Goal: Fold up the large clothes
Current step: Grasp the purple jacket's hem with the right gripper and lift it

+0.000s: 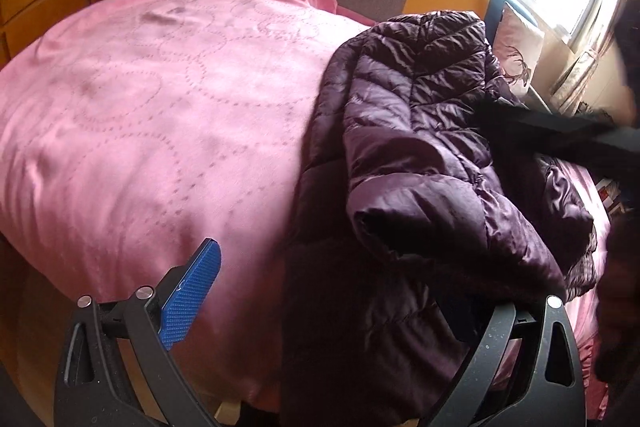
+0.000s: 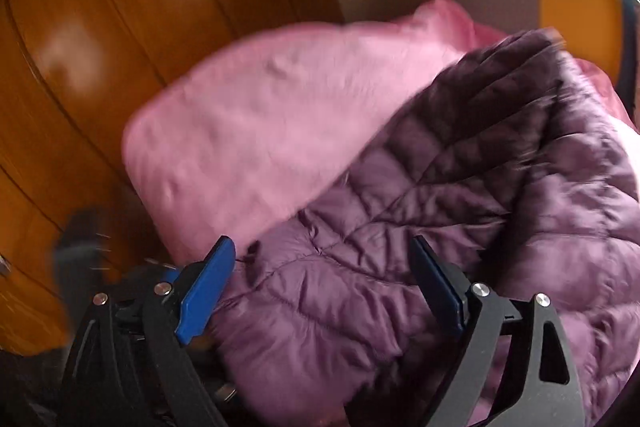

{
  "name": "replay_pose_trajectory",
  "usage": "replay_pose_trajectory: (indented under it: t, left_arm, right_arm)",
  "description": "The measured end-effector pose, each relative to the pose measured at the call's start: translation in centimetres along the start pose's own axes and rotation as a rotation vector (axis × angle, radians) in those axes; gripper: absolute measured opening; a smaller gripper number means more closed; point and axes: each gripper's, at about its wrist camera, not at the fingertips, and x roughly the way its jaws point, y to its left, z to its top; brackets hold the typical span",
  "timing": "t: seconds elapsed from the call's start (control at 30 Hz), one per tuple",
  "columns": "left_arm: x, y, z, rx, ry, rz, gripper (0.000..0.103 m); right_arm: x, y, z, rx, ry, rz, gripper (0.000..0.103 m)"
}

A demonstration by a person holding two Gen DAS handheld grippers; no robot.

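Partly, the purple jacket point(image 1: 420, 131) hides the left claw's point(image 1: 352, 287) right finger.

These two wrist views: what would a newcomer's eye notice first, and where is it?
First comes the dark purple quilted puffer jacket, lying crumpled on the right part of the bed in the left wrist view. Under it spreads the pink bedspread with dotted circle stitching, filling the left and middle. In the right wrist view, the right gripper has its blue-padded jaws wide apart over the jacket.
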Motion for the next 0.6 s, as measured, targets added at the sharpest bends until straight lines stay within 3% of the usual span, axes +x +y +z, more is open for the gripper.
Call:
replay_pose_trajectory:
  t: [0.07, 0.13, 0.2, 0.23, 0.3, 0.4, 0.53, 0.6]
  left_arm:
    - [-0.1, 0.7, -0.3, -0.02, 0.01, -0.001, 0.098]
    - [-0.1, 1.3, -0.8, -0.036, 0.023, -0.005, 0.098]
    - [-0.3, 1.7, -1.2, -0.045, 0.023, -0.005, 0.098]
    - [-0.5, 1.9, -1.3, -0.05, 0.02, -0.005, 0.098]
    - [-0.7, 2.1, -1.3, -0.063, 0.015, -0.009, 0.098]
    - [-0.9, 1.9, -1.0, -0.062, 0.007, -0.015, 0.098]
    - [-0.6, 0.5, -0.6, -0.015, 0.013, -0.031, 0.098]
    - [-0.4, -0.3, -0.6, 0.009, 0.019, -0.043, 0.098]
  right_arm:
    - [3.1, 0.0, -0.3, -0.025, 0.085, -0.051, 0.084]
    - [5.2, -0.4, -0.7, -0.039, 0.134, -0.077, 0.062]
    - [5.5, -0.8, -0.6, -0.043, 0.124, -0.1, 0.021]
    - [5.0, -1.0, -0.4, -0.029, 0.108, -0.093, 0.016]
    - [3.4, -1.2, -0.1, -0.031, 0.054, -0.086, 0.013]
    - [-2.5, -2.3, 0.4, -0.011, -0.076, -0.093, 0.012]
    - [-11.0, -5.6, 0.6, 0.049, -0.266, -0.211, 0.012]
    - [-14.8, -8.5, 0.2, 0.094, -0.348, -0.341, 0.012]
